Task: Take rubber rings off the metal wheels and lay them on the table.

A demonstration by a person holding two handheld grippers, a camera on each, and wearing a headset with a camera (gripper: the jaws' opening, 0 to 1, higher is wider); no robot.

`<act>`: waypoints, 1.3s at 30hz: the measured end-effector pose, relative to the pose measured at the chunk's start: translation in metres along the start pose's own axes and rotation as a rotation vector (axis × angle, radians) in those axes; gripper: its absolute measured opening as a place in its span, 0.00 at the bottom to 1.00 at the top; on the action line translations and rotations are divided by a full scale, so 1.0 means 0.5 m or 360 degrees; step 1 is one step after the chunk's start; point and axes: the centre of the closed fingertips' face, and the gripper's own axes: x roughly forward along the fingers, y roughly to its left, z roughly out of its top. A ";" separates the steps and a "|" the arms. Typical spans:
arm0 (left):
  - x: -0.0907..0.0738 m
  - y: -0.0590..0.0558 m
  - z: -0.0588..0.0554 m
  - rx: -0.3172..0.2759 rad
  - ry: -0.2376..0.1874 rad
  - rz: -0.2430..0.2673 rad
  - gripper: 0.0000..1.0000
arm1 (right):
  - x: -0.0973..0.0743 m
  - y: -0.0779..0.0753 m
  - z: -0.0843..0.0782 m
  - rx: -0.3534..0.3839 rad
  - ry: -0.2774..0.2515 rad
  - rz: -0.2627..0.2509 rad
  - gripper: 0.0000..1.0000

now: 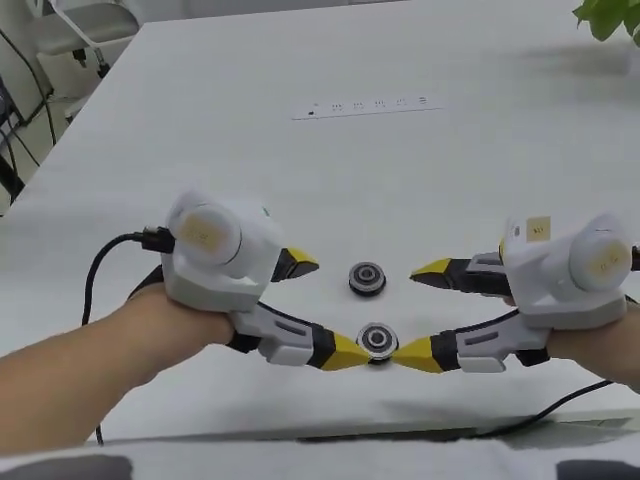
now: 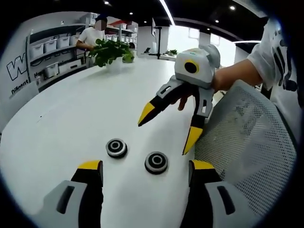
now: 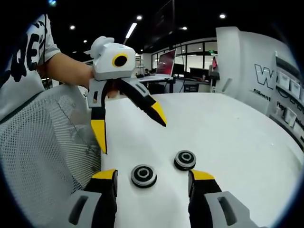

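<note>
Two small metal wheels with black rubber rings lie flat on the white table (image 1: pixel 330 180). The nearer wheel (image 1: pixel 377 340) (image 2: pixel 156 162) (image 3: pixel 143 175) sits between the lower yellow fingertips of both grippers. The farther wheel (image 1: pixel 367 278) (image 2: pixel 116 147) (image 3: pixel 185 160) lies just behind it, in the gap between the upper fingertips. My left gripper (image 1: pixel 322 308) (image 2: pixel 145 173) (image 3: pixel 130 128) comes in from the left, open. My right gripper (image 1: pixel 424 312) (image 3: pixel 152 183) (image 2: pixel 166 128) faces it from the right, also open. Neither holds anything.
A flat strip with small markings (image 1: pixel 366 105) lies farther back on the table. A green plant (image 1: pixel 608 17) (image 2: pixel 111 51) stands at the far right corner. A mesh chair back (image 2: pixel 242 142) (image 3: pixel 42 137) is near the front table edge. A person stands by shelves (image 2: pixel 90 35).
</note>
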 end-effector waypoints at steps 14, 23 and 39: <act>0.023 -0.012 -0.009 0.0008 0.0025 -0.0051 0.61 | 0.019 0.011 -0.028 -0.0019 0.0049 0.0056 0.51; 0.034 -0.017 -0.014 0.0024 0.0032 -0.0070 0.53 | 0.025 0.018 -0.044 -0.0005 0.0072 0.0082 0.47; 0.058 -0.037 -0.020 0.0057 0.0058 -0.0143 0.34 | 0.031 0.020 -0.059 0.0005 0.0102 0.0101 0.45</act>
